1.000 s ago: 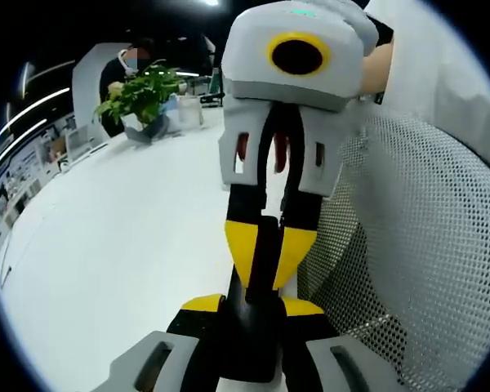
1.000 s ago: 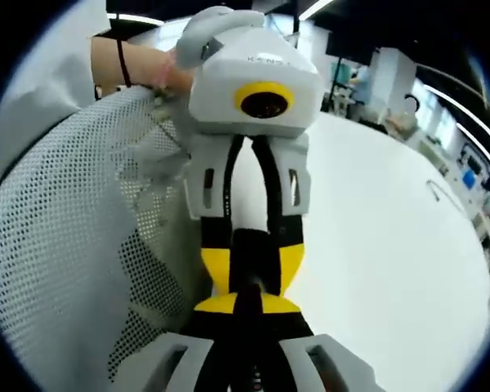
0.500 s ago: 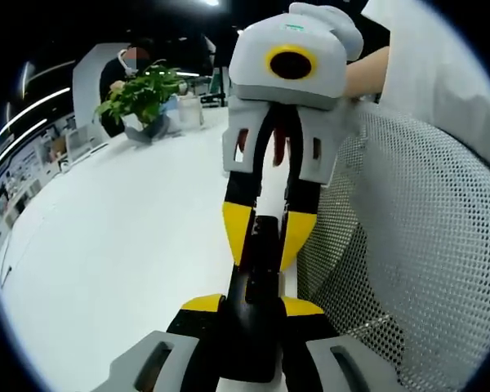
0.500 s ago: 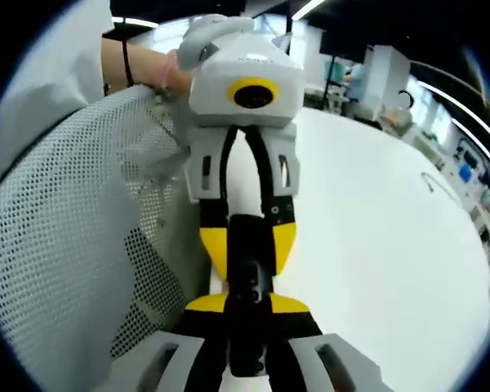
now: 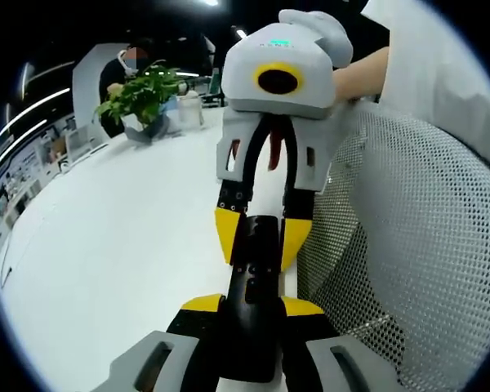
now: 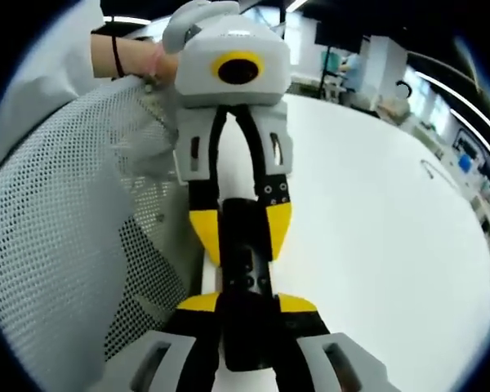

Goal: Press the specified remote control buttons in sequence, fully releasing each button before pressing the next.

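Over the white table (image 5: 106,269), both grippers clamp one black remote (image 5: 257,278) from opposite ends: left gripper (image 5: 253,306), right gripper (image 6: 247,306), likely steadying it for pressing.

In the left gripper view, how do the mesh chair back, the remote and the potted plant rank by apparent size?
1. Mesh chair back
2. Remote
3. Potted plant

The plant stands far back, so its true size is unsure.
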`<state>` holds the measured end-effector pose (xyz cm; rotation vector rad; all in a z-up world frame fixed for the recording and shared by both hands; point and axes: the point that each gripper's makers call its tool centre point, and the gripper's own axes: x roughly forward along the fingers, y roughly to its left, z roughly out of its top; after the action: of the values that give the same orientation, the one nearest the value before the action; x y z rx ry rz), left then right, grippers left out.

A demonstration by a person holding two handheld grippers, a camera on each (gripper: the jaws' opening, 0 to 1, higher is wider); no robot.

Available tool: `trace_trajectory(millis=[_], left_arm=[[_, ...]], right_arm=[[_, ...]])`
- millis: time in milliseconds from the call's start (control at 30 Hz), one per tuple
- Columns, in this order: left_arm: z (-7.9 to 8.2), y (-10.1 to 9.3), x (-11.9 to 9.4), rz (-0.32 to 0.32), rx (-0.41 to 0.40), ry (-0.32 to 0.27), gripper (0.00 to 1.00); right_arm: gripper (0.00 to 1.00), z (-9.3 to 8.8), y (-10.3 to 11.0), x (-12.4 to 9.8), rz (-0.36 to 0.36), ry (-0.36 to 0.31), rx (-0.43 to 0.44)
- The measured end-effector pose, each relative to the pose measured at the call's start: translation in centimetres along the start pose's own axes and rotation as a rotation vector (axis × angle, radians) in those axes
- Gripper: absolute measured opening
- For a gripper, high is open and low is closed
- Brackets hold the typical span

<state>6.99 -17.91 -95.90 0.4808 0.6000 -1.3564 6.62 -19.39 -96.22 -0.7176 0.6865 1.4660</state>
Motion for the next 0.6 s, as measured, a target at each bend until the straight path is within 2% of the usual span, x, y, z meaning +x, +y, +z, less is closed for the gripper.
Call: trace_trajectory(millis=[133, 300, 367, 467, 600], left_arm=[[0.2, 0.1, 0.0, -0.006, -0.057, 0.001, 0.25], [0.2, 0.4, -0.1, 0.008, -0.087, 0.028, 0.27], [-0.1, 0.8, -0.5, 0.024, -0.122, 0.057, 0.27], [-0.5, 1.1, -1.3, 0.044, -0.227, 0.088, 0.28], [-0.6, 1.9, -2.9, 0.100, -0.261, 0.099, 0.30]], right_arm=[[0.21, 0.0, 0.0, 0.0, -0.004, -0.001, 0.008], [0.21, 0.0, -0.1, 0.0, -0.022, -0.001, 0.011], [0.21, 0.0, -0.3, 0.0, -0.028, 0.001, 0.012], [0.21, -0.2, -0.5, -0.1, -0.036, 0.002, 0.017], [0.21, -0.3, -0.8, -0.2, -0.049, 0.003, 0.029]])
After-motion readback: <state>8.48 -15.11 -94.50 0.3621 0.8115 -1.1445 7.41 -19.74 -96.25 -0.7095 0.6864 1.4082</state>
